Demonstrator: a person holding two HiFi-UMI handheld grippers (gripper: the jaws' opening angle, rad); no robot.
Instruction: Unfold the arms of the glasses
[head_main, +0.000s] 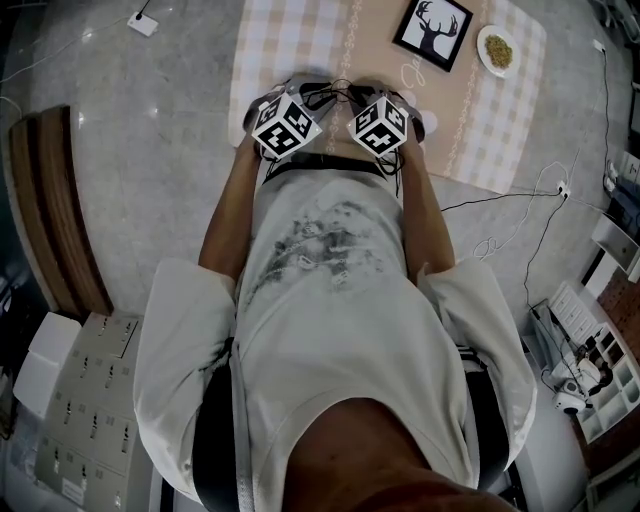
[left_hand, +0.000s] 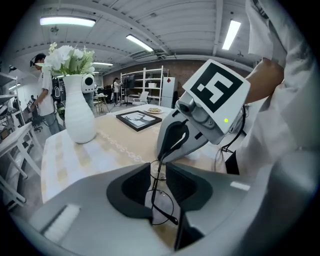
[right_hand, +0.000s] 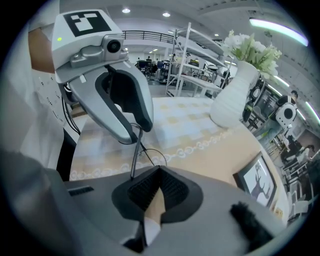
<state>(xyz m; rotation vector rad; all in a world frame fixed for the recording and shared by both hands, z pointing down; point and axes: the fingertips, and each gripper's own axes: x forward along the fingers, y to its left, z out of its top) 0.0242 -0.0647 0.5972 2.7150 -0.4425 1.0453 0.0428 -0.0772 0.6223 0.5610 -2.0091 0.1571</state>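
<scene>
Head view: person in white T-shirt (head_main: 340, 300) stands at table (head_main: 290, 35) with beige checked cloth, left tool (head_main: 312, 95) and right tool (head_main: 362, 98) close together over near edge, thin black wire-rimmed round glasses (head_main: 338, 92) between the tips, hard to make out here. Black-framed deer picture (head_main: 432, 30) and small white plate of food (head_main: 497, 50) sit further back on table, well apart from tools. Left gripper view: left tool jaws nearly together, clamped on the glasses frame (left_hand: 161, 202), one round lens showing below the gap; a thin arm of the glasses runs up to the right tool's tip (left_hand: 161, 156), whose jaws are pinched together on it. White ribbed vase with white flowers (left_hand: 80, 115) stands on table behind. Right gripper view: right tool jaws (right_hand: 159, 172) closed tight; the arm (right_hand: 134, 159) runs from left tool's closed tip (right_hand: 136, 137) down to them, lens loop beside it. Glasses are held off the table between both tools.
</scene>
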